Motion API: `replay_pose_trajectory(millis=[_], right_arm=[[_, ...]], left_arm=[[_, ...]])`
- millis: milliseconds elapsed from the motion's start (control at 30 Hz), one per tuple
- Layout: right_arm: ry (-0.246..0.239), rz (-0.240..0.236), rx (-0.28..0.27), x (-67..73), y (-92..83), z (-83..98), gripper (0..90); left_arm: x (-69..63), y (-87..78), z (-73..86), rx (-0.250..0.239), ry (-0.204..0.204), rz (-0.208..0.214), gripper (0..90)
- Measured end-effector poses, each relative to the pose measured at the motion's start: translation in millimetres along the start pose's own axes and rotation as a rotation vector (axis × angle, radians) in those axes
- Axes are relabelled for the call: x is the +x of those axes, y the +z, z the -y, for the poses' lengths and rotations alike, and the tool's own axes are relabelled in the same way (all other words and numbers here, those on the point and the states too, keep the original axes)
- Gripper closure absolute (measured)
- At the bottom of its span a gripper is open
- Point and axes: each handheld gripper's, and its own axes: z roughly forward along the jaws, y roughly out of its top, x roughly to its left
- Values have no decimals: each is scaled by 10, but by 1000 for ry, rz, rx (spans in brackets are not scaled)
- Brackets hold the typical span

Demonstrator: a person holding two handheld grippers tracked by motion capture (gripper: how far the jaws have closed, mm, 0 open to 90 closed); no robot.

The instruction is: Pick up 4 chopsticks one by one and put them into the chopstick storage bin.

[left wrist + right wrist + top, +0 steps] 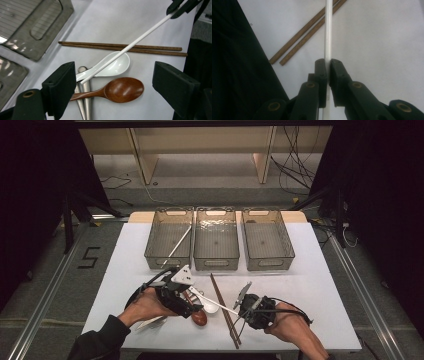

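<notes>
Sorting of mixed utensils from the counter [310, 285] into three mesh bins at its far edge; the left bin [169, 240] already holds one white chopstick [177, 245], while the middle bin [216, 240] and right bin [267, 240] look empty. Step in hand, as judged: carrying the second white chopstick [130, 45] off the pile. The next move calls for swinging it over the left bin's rim, aligned with the bin's length, before release.

Right hand-held gripper [328, 66]: jaws closed tight on the second white chopstick, which runs straight out between them, its free end lying across the white spoon [117, 65]. Left hand-held gripper [113, 82]: jaws wide apart and holding nothing, poised above the wooden spoon [122, 89] and the metal handles [85, 100] beside it.

The pair of brown chopsticks [125, 47] lies flat on the counter, beyond the spoons.
</notes>
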Motion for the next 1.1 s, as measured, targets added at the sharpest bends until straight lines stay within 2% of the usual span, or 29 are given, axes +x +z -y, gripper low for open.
replay_pose_trajectory(millis=[333,433,467,700,867,1100], right_arm=[[-35,4,3,48,-23,-36,850],[-37,5,0,65,-27,-46,850],[-52,4,5,65,-32,-46,850],[-86,-7,10,127,-39,-74,850],[-119,-17,10,156,-43,-82,850],[-147,-13,7,187,-61,-90,850]], left_arm=[[-36,95,-28,75,37,47,223],[-46,133,-26,101,60,42,244],[-51,144,-27,109,65,36,249],[-101,231,-53,185,105,69,353],[-111,269,-37,211,113,96,440],[-137,293,-44,247,177,111,557]])
